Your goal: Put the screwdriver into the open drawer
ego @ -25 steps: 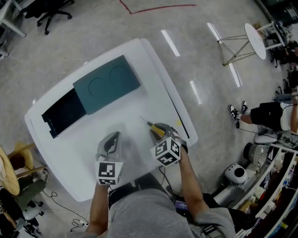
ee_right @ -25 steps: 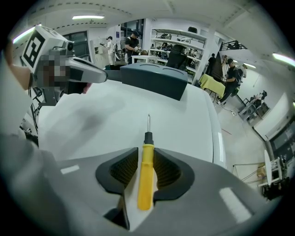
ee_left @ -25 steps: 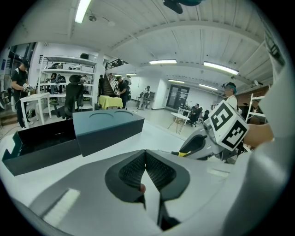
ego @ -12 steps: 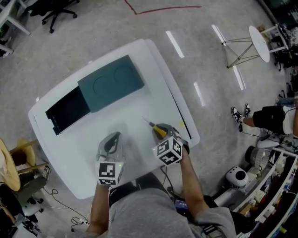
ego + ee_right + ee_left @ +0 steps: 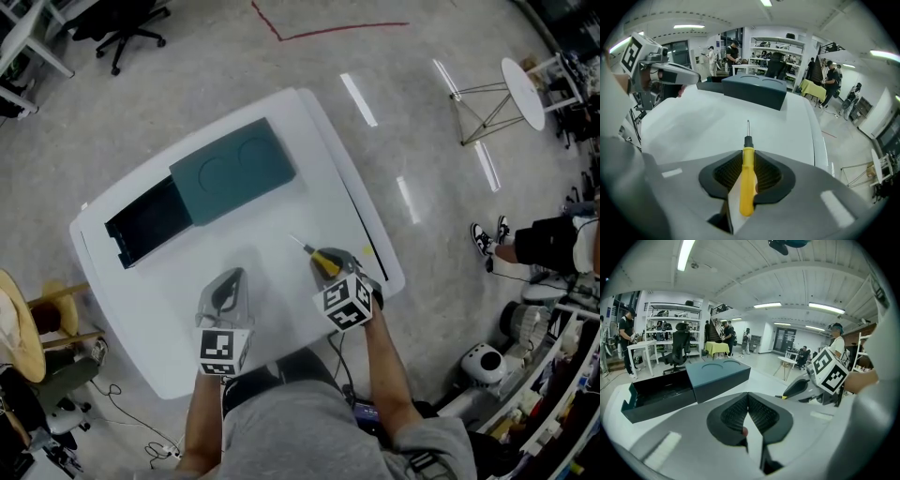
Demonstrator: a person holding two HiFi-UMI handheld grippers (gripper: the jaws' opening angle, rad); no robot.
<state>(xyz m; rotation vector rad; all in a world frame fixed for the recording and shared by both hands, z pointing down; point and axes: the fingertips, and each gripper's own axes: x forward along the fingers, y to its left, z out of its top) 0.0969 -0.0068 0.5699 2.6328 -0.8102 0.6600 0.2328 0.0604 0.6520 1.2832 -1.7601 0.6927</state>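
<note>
Far left, on the floor beside the table (image 5: pixel 272 211), stands a wooden chair (image 5: pixel 33 328), and an office chair (image 5: pixel 131 17) sits at the top edge. On the table's left part lies a dark teal box (image 5: pixel 234 167) with two round hollows in its lid. Its drawer (image 5: pixel 148 223) is pulled out toward the left – dark inside, nothing visible in it.

Nearer the person, the left gripper (image 5: pixel 230 277) hovers over bare tabletop with its pads pressed together and nothing between them. It is well apart from the box and just beside the other gripper.

The right gripper (image 5: pixel 747 153) points steeply down at the table's near right part. Its jaws are closing, and the screwdriver (image 5: pixel 747 183) sits between them, both ribbed pads against its handle. The handle is plain yellow and runs lengthwise through the jaws, its rounded end toward the camera. A short black collar follows, then a thin metal shaft that sticks out past the fingertips toward the box. From the head view the tool is well apart from the drawer, with open white tabletop and the box's closed end between them. Whether its tip touches the table I cannot tell.

Right of the table, light stripes mark the floor. A small round stand (image 5: pixel 522 86) on thin legs is at upper right, and a seated person (image 5: pixel 548 242) is at the right edge – all clear of the table.
</note>
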